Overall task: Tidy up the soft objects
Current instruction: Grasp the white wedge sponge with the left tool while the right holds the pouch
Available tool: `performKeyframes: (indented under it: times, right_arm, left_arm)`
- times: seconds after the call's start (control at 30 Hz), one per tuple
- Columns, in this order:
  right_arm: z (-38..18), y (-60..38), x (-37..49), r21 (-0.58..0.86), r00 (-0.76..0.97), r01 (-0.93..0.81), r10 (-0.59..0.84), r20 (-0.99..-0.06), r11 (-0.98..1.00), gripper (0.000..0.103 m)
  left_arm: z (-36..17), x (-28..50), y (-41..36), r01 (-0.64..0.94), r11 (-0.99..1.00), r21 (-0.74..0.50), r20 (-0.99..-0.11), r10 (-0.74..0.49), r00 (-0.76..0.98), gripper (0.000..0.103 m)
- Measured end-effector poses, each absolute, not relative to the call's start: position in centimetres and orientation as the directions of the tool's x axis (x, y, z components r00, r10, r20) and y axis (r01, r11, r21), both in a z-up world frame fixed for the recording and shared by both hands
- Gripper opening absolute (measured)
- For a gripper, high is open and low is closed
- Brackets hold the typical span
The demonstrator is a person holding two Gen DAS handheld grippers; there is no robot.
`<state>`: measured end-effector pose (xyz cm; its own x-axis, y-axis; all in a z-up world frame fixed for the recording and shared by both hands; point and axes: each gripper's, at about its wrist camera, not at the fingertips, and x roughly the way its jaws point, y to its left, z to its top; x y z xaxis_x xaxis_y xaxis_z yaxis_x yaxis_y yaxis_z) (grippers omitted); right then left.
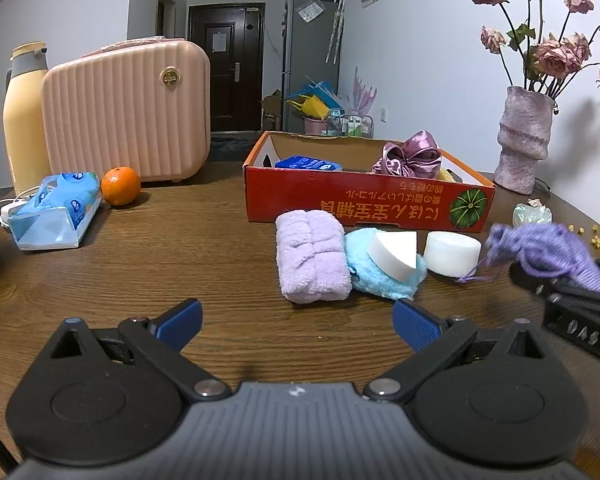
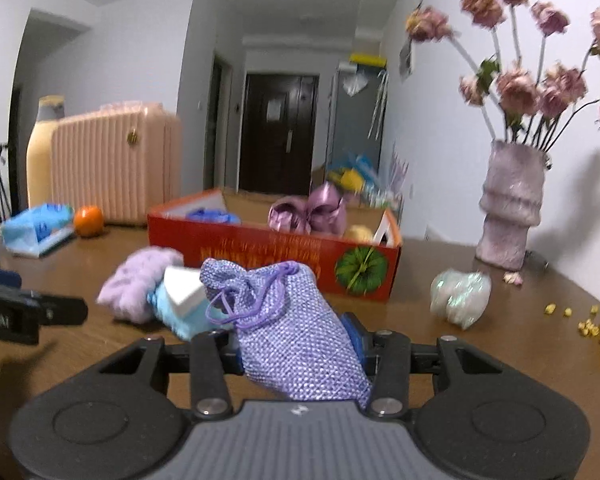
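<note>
My right gripper [image 2: 296, 336] is shut on a lilac woven drawstring pouch [image 2: 292, 320], held just above the wooden table; in the left wrist view the pouch [image 1: 540, 246] and that gripper [image 1: 544, 282] show at the right edge. My left gripper [image 1: 298, 320] stands open and holds nothing, low over the table. Ahead of it lie a folded lilac towel [image 1: 312, 256], a light blue fluffy cloth [image 1: 380, 280], a white half-round sponge [image 1: 394, 254] resting on the cloth, and a white round sponge [image 1: 452, 254]. Behind them a red cardboard box [image 1: 364, 204] holds a satin scrunchie [image 1: 410, 154] and a blue pack [image 1: 308, 163].
A pink suitcase [image 1: 128, 112], a cream thermos [image 1: 22, 120], an orange [image 1: 120, 185] and a tissue pack [image 1: 56, 212] sit at the back left. A vase of dried roses [image 1: 524, 140], an iridescent ornament [image 2: 460, 296] and scattered yellow bits [image 2: 588, 326] occupy the right.
</note>
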<state>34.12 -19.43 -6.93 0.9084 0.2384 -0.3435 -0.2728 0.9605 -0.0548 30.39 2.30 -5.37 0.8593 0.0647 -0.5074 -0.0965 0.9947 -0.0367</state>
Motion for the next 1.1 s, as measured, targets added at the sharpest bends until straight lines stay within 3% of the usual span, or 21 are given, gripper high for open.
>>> performKeyframes:
  times: [0.3, 0.73, 1.1]
  right_arm:
    - [-5.6, -21.7, 33.7, 0.007, 0.952, -0.206, 0.203, -0.228, 0.978, 0.044]
    - [-5.9, -22.2, 34.0, -0.01, 0.959, -0.209, 0.203, -0.199, 0.978, 0.044]
    - [-6.3, -24.4, 35.7, -0.001, 0.961, -0.161, 0.157, -0.228, 0.987, 0.044]
  left_arm:
    - [-5.3, 30.4, 2.1, -0.104, 0.994, -0.014, -0.487, 0.084, 0.869, 0.103]
    - [-5.6, 32.3, -0.4, -0.05, 0.998, 0.049, -0.458, 0.067, 0.886, 0.103]
    - [-6.3, 35.3, -3.0, -0.015, 0.993, 0.118, -0.434, 0.065, 0.899, 0.103]
